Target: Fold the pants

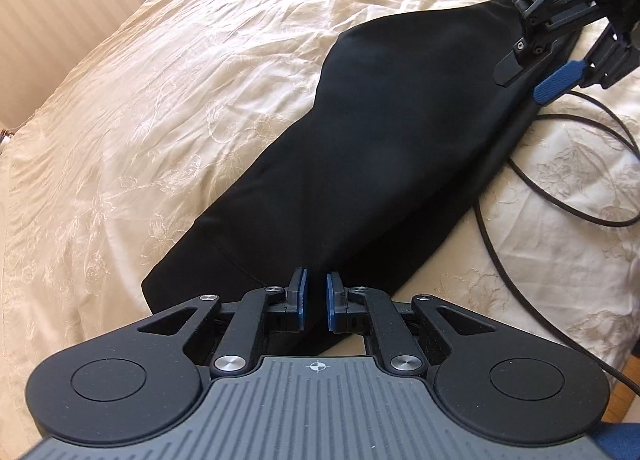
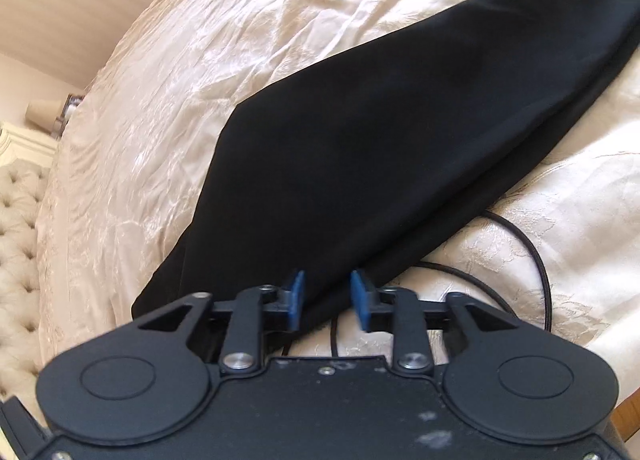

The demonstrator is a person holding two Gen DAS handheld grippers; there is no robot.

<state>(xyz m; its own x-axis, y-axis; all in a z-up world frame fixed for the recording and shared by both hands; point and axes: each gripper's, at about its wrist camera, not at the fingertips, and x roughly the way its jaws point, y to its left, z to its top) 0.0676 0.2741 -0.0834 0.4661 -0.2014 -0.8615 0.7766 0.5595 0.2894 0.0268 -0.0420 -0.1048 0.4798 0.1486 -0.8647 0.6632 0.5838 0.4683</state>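
Observation:
Black pants [image 1: 380,164] lie flat on the cream bedspread, folded lengthwise into one long strip; they also show in the right wrist view [image 2: 380,132]. My left gripper [image 1: 316,300] hovers over one end of the pants, its blue pads a small gap apart with nothing between them. My right gripper [image 2: 326,300] is open over the other end of the pants, near their lower edge, and is empty. The right gripper also shows in the left wrist view [image 1: 528,72] at the far end of the pants, fingers apart.
The embroidered cream bedspread [image 1: 180,100] covers the bed. Black cables [image 1: 560,180] loop on the bed beside the pants, also in the right wrist view [image 2: 536,252]. A tufted headboard [image 2: 16,228] and a lamp [image 2: 44,112] stand at the left.

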